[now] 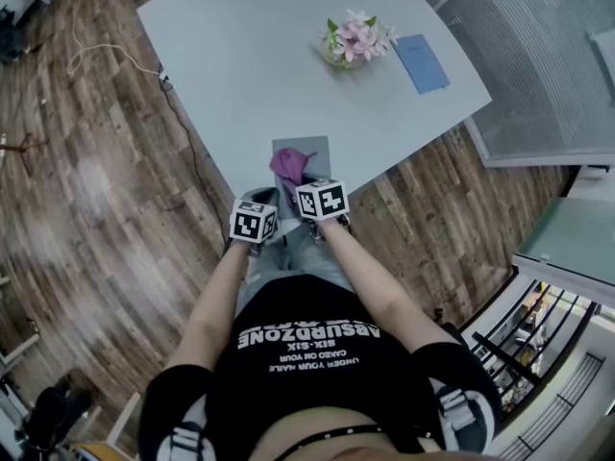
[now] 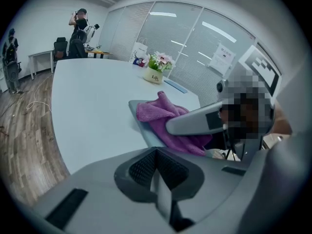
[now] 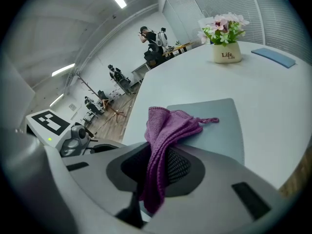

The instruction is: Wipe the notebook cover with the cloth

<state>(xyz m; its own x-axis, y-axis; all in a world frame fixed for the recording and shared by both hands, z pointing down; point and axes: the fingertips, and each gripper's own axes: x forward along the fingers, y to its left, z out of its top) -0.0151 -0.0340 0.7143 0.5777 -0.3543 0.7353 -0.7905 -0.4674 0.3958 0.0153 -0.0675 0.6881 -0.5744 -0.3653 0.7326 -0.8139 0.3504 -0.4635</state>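
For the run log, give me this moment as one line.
right gripper: shut on cloth | cloth: draped on notebook | left gripper: shut, empty | notebook: at table edge

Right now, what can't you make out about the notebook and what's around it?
1. Cover area under the cloth: the cloth hides it in every view.
2. Near edge of the notebook: behind the right gripper in its own view and the head view.
3. Blue flat item: too small in the head view to identify.

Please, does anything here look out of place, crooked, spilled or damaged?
Nothing is spilled or damaged. Only the cloth looks untidy: it is bunched up, not spread flat, pinched in the right gripper and resting on the notebook.
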